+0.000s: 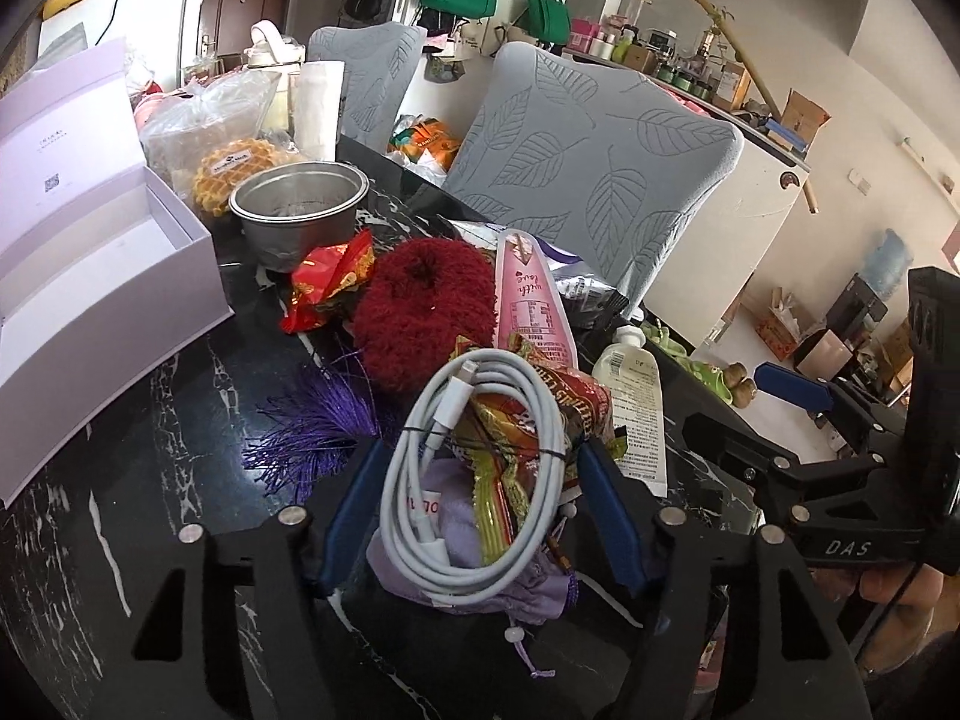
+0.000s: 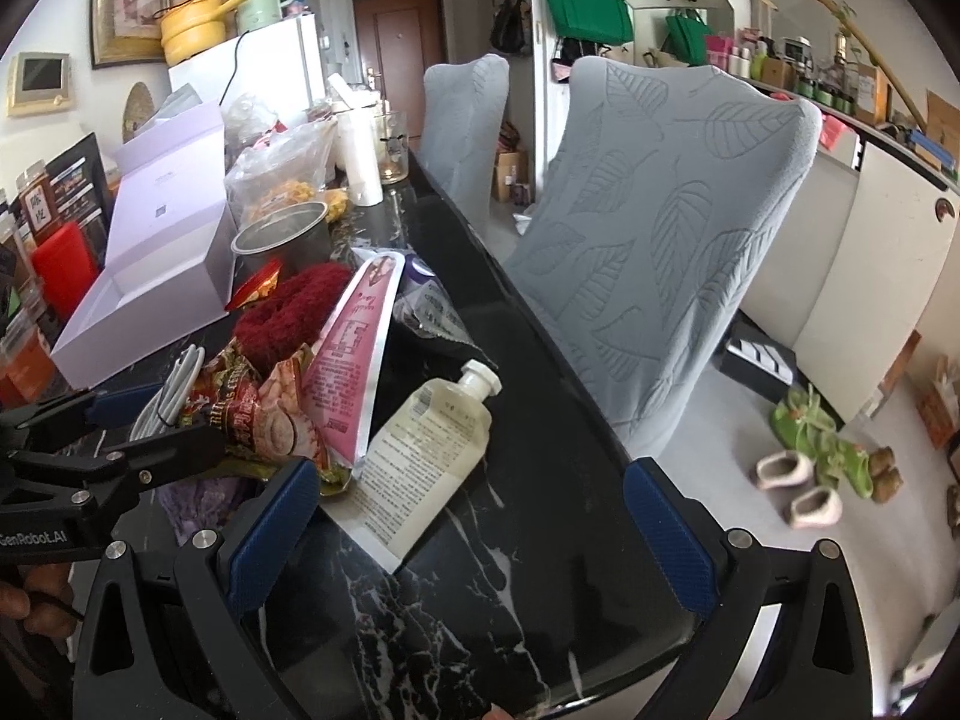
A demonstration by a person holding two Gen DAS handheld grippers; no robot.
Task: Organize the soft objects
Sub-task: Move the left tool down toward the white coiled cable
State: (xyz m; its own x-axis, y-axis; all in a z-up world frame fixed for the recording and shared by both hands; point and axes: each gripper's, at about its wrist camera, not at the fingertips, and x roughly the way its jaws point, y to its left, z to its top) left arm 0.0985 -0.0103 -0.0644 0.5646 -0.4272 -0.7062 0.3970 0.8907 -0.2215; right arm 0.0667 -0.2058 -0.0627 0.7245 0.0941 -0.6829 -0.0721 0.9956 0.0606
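Observation:
My left gripper (image 1: 474, 516) is open with its blue pads on either side of a pile: a lilac cloth pouch (image 1: 480, 591) under a coiled white cable (image 1: 480, 468) and a red snack packet (image 1: 534, 414). A dark red fluffy scrunchie (image 1: 420, 312) and a purple tassel (image 1: 312, 426) lie just beyond. My right gripper (image 2: 468, 534) is open over the black marble table (image 2: 480, 600), with a cream squeeze tube (image 2: 426, 456) between its pads. The scrunchie (image 2: 288, 306) and a pink sachet (image 2: 354, 360) lie to its left.
An open white box (image 1: 90, 276) stands at the left. A metal pot (image 1: 300, 210), a waffle pack (image 1: 234, 174) and plastic bags crowd the back. Two grey leaf-pattern chairs (image 2: 654, 240) stand along the table's right edge. Slippers (image 2: 804, 480) lie on the floor.

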